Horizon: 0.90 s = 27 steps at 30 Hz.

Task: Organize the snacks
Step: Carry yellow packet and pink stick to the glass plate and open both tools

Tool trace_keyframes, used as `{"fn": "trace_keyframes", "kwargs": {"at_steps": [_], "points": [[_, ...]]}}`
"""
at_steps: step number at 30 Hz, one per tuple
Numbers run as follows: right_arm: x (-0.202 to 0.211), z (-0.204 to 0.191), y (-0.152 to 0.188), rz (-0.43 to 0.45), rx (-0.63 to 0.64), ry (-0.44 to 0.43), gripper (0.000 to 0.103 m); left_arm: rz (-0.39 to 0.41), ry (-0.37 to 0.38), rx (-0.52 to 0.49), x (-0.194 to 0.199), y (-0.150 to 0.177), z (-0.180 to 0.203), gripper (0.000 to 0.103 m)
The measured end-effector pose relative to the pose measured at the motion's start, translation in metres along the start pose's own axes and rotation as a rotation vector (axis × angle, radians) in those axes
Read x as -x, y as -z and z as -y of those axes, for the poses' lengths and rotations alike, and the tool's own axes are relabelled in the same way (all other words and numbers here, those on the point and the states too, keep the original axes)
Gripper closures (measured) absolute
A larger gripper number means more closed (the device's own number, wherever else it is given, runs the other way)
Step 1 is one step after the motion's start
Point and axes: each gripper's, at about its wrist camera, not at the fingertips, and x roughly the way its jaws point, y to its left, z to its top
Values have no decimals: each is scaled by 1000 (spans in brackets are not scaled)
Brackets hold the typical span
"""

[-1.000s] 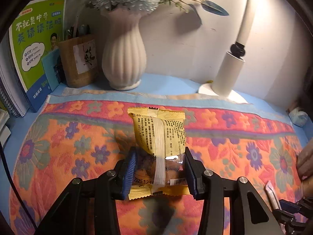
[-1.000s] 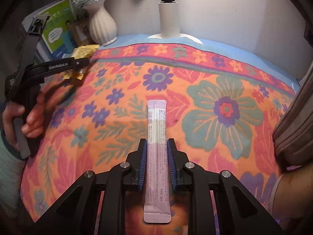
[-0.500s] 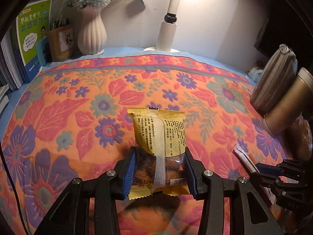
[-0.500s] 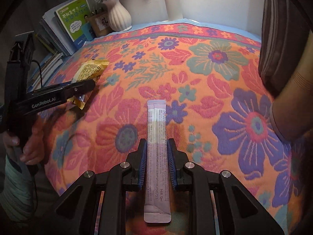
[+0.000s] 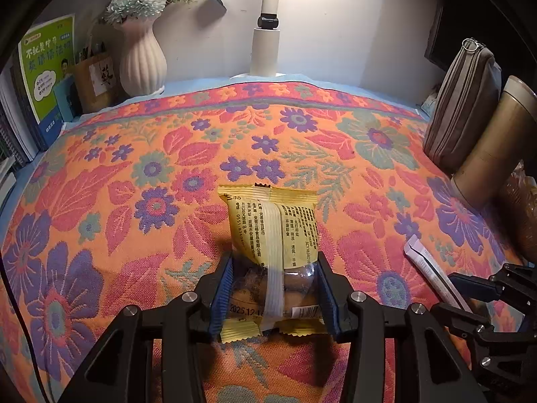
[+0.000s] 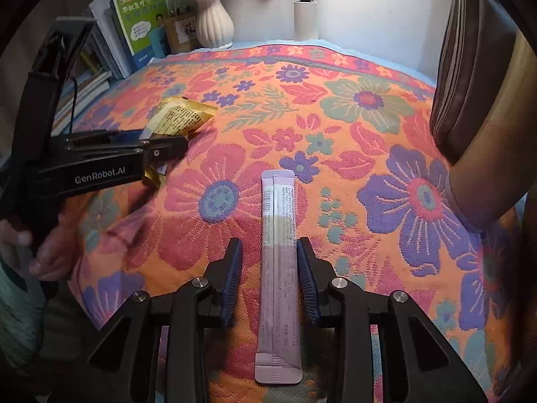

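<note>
My left gripper [image 5: 273,290] is shut on a yellow snack packet [image 5: 272,231] and holds it just over the flowered orange cloth [image 5: 134,201]. In the right wrist view the packet [image 6: 183,119] sticks out of the left gripper [image 6: 161,147] at the left. My right gripper [image 6: 270,280] is open, its pads clear of a long pink stick sachet [image 6: 278,252] that lies flat on the cloth [image 6: 369,134] between them. The sachet [image 5: 433,270] also shows at the right of the left wrist view.
A white vase [image 5: 142,57], books [image 5: 47,74] and a brown pen holder [image 5: 95,82] stand at the back left. A white lamp post [image 5: 266,40] stands at the back. A grey pouch [image 5: 465,104] and a bronze tumbler [image 5: 496,144] stand at the right.
My right gripper has opened and let go of the pink sachet, which now lies on the cloth. My left gripper still holds the yellow packet and has drawn back toward the near side.
</note>
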Motion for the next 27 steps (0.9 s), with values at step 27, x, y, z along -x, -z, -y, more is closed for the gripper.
{"fn": "trace_keyframes", "kwargs": {"at_steps": [27], "points": [[173,90,22,321,-222,-5,84,200,273,-229,105,-19,146,59]]}}
